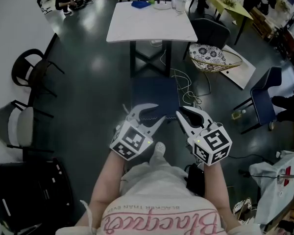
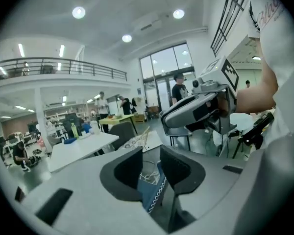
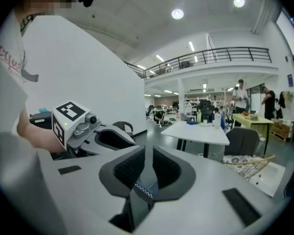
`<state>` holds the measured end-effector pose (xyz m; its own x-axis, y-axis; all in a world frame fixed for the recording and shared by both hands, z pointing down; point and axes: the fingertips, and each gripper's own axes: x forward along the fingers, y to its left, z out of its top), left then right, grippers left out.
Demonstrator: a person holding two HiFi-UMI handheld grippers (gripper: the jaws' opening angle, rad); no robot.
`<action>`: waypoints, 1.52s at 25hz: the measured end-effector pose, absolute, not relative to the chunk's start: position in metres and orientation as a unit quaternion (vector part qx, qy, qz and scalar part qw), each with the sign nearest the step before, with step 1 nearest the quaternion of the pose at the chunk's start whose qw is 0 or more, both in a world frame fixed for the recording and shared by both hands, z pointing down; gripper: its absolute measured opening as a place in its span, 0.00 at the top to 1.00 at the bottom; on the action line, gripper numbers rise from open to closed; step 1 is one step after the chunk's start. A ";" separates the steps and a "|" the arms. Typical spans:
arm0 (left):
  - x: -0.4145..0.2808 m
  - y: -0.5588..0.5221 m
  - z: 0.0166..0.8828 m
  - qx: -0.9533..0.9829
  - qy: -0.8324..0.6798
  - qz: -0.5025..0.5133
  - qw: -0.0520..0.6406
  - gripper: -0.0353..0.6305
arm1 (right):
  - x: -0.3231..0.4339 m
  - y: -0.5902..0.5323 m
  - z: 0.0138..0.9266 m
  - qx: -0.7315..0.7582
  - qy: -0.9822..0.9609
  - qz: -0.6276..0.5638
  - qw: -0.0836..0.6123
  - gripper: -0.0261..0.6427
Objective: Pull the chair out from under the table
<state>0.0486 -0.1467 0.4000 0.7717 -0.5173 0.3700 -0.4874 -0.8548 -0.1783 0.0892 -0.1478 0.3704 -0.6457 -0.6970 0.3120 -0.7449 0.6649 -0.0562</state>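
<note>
The dark blue chair point(image 1: 154, 94) stands on the floor on the near side of the white table point(image 1: 152, 26), its seat out from under the tabletop. Both grippers hover side by side above the seat's near edge, touching nothing. My left gripper point(image 1: 160, 111) is open, and the blue seat point(image 2: 149, 190) shows through its gap. My right gripper point(image 1: 181, 110) has only a narrow gap between its jaws, with nothing in it; a strip of the seat point(image 3: 142, 190) shows below. Each gripper view also catches the other gripper: the right gripper point(image 2: 196, 109) and the left gripper point(image 3: 95, 136).
Two black chairs point(image 1: 32, 72) and a grey chair point(image 1: 14, 126) stand along the left wall. A patterned wicker chair point(image 1: 213, 55) and a blue chair point(image 1: 262, 99) stand at the right. Cables point(image 1: 183, 82) trail on the floor beside the table legs. People work at desks far behind.
</note>
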 end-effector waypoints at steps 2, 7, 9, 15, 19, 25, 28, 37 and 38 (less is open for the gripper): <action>0.047 -0.149 0.389 -0.938 0.291 -0.182 0.048 0.86 | 0.087 -0.146 0.357 0.402 -0.905 0.064 0.120 0.91; 0.042 -0.147 0.362 -0.932 0.335 -0.124 0.062 0.94 | 0.088 -0.144 0.330 0.432 -0.898 0.017 0.078 0.95; 0.040 -0.146 0.353 -0.930 0.347 -0.104 0.067 0.94 | 0.090 -0.145 0.324 0.448 -0.892 0.006 0.059 0.95; 0.036 -0.144 0.329 -0.926 0.365 -0.056 0.074 0.94 | 0.090 -0.143 0.312 0.465 -0.885 -0.010 0.026 0.96; 0.037 -0.143 0.321 -0.923 0.371 -0.041 0.093 0.94 | 0.091 -0.141 0.304 0.475 -0.879 -0.030 0.007 0.96; 0.033 -0.150 0.316 -0.920 0.382 -0.024 0.088 0.94 | 0.082 -0.147 0.304 0.480 -0.876 -0.039 0.010 0.96; 0.031 -0.154 0.315 -0.919 0.384 -0.018 0.087 0.94 | 0.078 -0.153 0.308 0.483 -0.875 -0.036 0.016 0.96; 0.036 -0.167 0.313 -0.923 0.378 -0.007 0.078 0.94 | 0.077 -0.170 0.306 0.500 -0.865 -0.039 0.022 0.96; 0.037 -0.168 0.313 -0.923 0.375 -0.010 0.083 0.94 | 0.076 -0.172 0.307 0.500 -0.865 -0.039 0.023 0.96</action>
